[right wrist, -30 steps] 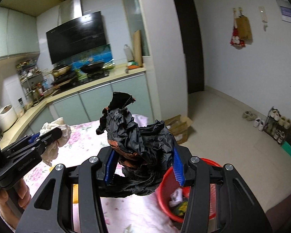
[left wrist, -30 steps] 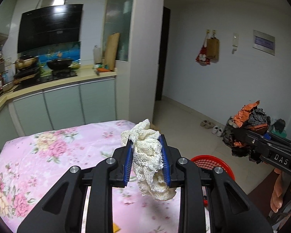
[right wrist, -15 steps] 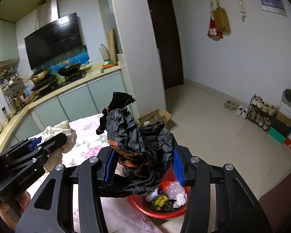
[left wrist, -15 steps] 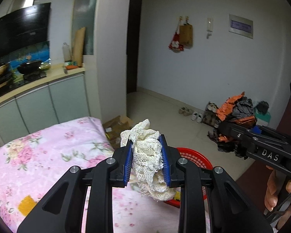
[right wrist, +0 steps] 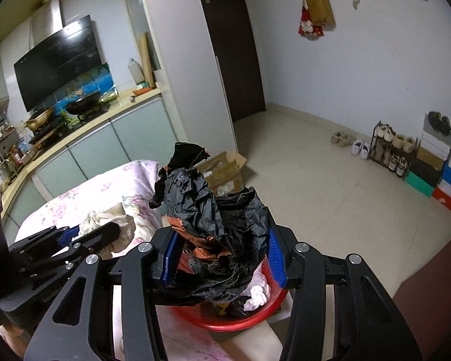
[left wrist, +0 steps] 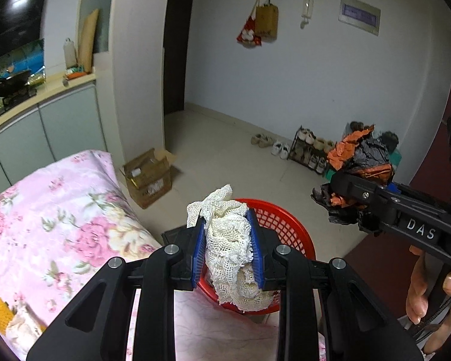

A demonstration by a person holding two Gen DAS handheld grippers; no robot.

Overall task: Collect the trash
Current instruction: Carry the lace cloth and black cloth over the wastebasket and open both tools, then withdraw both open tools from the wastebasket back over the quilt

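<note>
My left gripper is shut on a wad of cream mesh netting, held over the near rim of a red plastic basket. My right gripper is shut on a crumpled black and orange bag, which hangs above the same red basket. That basket holds white and dark scraps. In the left wrist view the right gripper with its bag sits to the right of the basket. In the right wrist view the left gripper shows at the left, over the tablecloth.
A pink floral tablecloth covers the table at the left; a yellow scrap lies near its front edge. An open cardboard box stands on the tiled floor. A shoe rack and stacked shoe boxes line the far wall. A kitchen counter runs behind the table.
Both grippers have swung right and down, away from the table, and now hang over the red basket. Each still grips its trash as before.
</note>
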